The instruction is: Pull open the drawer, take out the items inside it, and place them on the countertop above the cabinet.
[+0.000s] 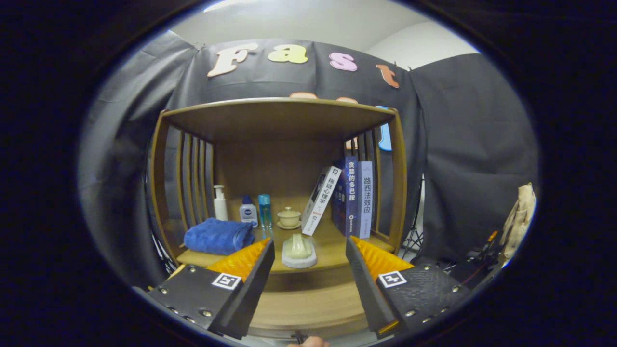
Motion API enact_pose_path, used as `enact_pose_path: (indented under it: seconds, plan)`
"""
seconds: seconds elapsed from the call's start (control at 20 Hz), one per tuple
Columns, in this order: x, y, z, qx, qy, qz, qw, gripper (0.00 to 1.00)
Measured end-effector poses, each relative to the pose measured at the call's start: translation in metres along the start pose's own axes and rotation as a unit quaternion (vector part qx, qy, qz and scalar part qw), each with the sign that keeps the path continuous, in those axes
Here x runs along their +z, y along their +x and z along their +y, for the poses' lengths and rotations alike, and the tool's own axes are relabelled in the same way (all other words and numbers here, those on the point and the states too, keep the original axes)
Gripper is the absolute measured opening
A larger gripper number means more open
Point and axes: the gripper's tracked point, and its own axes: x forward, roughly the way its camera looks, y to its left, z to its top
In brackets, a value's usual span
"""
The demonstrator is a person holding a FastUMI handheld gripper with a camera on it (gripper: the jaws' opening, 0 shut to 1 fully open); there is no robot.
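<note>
the claw [310, 250] is spread wide, nothing between its fingers. just ahead, at frame centre, a pale soap dish [299, 250] sits on the counter [332, 248] front edge. left of it a folded blue towel [219, 236] fills the lower left. bottles [248, 208] and a lidded cup [289, 217] line the back. books [354, 195] block the right. bare counter lies between dish and books.

Staged booth: black cloth wall [462, 159], wooden cabinet [282, 144], tripod [413, 231].
</note>
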Motion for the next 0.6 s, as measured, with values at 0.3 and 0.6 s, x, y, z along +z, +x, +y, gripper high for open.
enact_pose_path:
  seconds: [0.3, 0.6]
  plan:
    - [-0.044, -0.048, -0.006, 0.018, 0.018, 0.005, 1.000, 0.91]
    - [-0.106, -0.083, -0.021, 0.008, 0.042, 0.053, 0.998, 0.91]
